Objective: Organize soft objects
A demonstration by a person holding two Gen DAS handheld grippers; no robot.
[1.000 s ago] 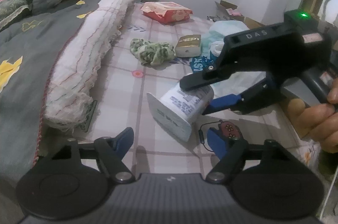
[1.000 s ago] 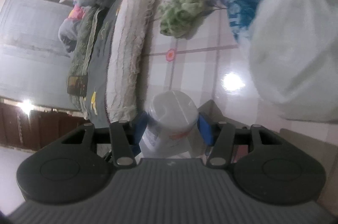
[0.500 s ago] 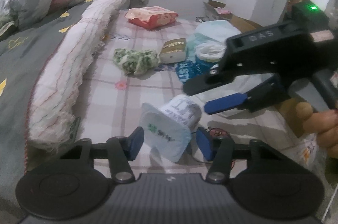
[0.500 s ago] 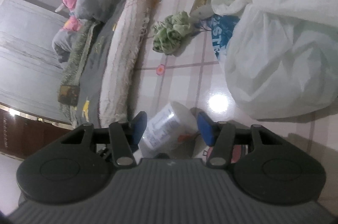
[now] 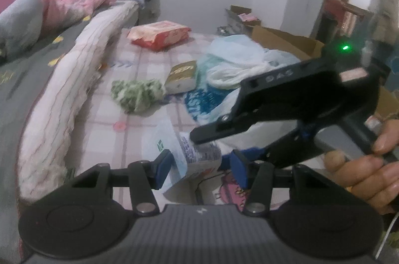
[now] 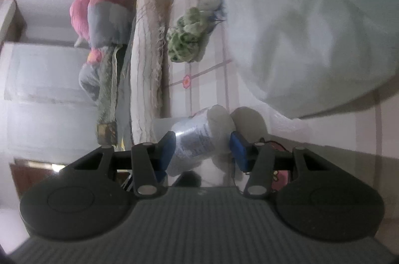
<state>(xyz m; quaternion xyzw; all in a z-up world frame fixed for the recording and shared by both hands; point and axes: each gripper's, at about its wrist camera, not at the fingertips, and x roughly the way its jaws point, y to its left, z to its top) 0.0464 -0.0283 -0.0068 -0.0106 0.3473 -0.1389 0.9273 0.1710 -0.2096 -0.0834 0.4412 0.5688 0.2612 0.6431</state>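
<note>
1. Floor (image 5: 139, 94): pale plaid sheet; a bed (image 5: 30, 69) with a grey cover at frame left, white wall behind.
2. On the floor: green crumpled cloth (image 5: 136, 94), red-orange packet (image 5: 159, 36), white plastic bags (image 5: 239, 64).
3. The left view alone shows a hand (image 5: 369, 171) holding the right gripper (image 5: 222, 146); the right view alone shows a pale cabinet (image 6: 45, 94).
4. Left gripper (image 5: 200, 169) grips the wrapped tissue roll (image 5: 197, 154), low centre; the right gripper's jaws are closing on it.
</note>
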